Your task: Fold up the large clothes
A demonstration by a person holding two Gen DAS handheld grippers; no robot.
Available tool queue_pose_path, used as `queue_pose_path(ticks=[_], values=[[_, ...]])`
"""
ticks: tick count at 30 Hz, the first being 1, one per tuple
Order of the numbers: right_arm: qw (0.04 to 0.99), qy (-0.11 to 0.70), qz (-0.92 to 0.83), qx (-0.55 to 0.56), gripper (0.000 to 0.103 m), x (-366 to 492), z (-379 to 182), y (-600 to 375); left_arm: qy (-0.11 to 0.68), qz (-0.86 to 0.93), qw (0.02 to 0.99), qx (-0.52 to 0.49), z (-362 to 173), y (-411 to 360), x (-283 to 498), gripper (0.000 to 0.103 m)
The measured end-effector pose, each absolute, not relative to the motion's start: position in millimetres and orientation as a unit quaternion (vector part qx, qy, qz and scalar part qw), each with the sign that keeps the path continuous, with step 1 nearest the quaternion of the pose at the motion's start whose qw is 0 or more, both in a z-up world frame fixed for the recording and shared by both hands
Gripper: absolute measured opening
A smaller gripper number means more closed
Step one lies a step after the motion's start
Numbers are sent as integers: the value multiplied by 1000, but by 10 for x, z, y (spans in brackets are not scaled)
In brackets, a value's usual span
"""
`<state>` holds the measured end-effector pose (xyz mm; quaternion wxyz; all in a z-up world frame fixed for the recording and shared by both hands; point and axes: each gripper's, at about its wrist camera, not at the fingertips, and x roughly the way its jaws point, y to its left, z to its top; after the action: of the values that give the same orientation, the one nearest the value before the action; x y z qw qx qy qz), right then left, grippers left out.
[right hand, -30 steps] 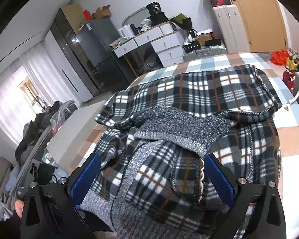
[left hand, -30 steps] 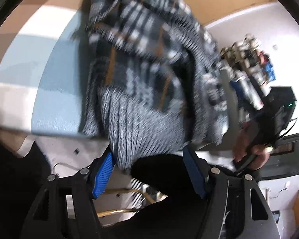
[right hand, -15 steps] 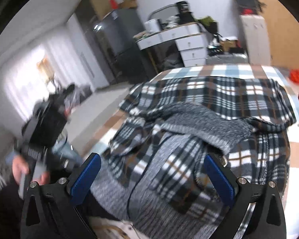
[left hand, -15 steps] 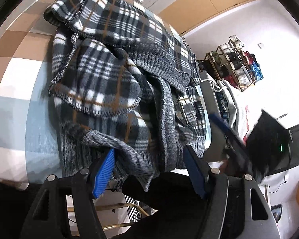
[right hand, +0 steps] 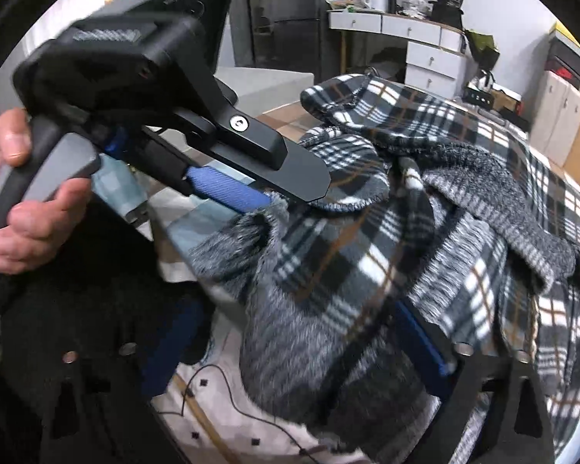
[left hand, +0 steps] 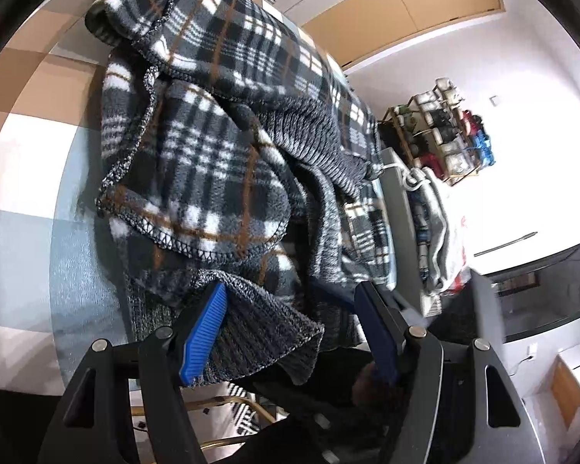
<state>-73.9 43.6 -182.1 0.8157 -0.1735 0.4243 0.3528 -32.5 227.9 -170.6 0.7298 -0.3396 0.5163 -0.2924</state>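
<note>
Fingers [left hand: 203,332] of the left gripper [left hand: 290,332] are wide open, with the knit hem [left hand: 266,328] now between them, unpinched; right gripper [right hand: 301,348] open too, moved close beside; grabbing comes next.

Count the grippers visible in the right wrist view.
2. The left gripper upper left, in a hand, tips at the knit edge of the plaid garment; the right gripper along the bottom, straddling it.

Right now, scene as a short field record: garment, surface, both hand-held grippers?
garment: plaid fleece with grey knit trim, crumpled, unfolded
surface: checked bed cover
left hand-held gripper: open, knit hem between its fingers, not clamped
right hand-held gripper: open, grey knit edge between its fingers
hand: holds the left gripper's handle
fold: not started
</note>
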Motion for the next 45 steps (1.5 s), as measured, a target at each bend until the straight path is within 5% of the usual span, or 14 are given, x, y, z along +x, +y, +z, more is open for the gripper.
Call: queue_pose_path(ticks=[5,6,19,25,36,38,40,45], values=[[819,444,330,-153,23,-528,-1911,430,514,-300,728,-341,-1664,2384,-360,63],[821,441,333,-142,2,-496,-1873,430,512,-298,730,-340,-1644,2411,-380,63],[875,370,312,-7,2,-195,-1245,244,519,-234,782,-253,-1652,2473,-843,64],[874,369,316,1,2,-251,-1209,188,530,-217,802,-167,-1731,2066,-896,64],[878,354,323,-19,2,-407,-1154,88,512,-136,830,-176,-1814,2282,-778,63],[880,345,324,-38,2,-474,-1140,100,485,-112,845,-196,-1780,2423,-847,47],[881,339,327,-52,2,-518,-1138,112,474,-114,847,-212,-1766,2488,-900,4],[876,329,340,-94,2,-653,-1158,188,423,-51,881,-206,-1680,2490,-1134,1]])
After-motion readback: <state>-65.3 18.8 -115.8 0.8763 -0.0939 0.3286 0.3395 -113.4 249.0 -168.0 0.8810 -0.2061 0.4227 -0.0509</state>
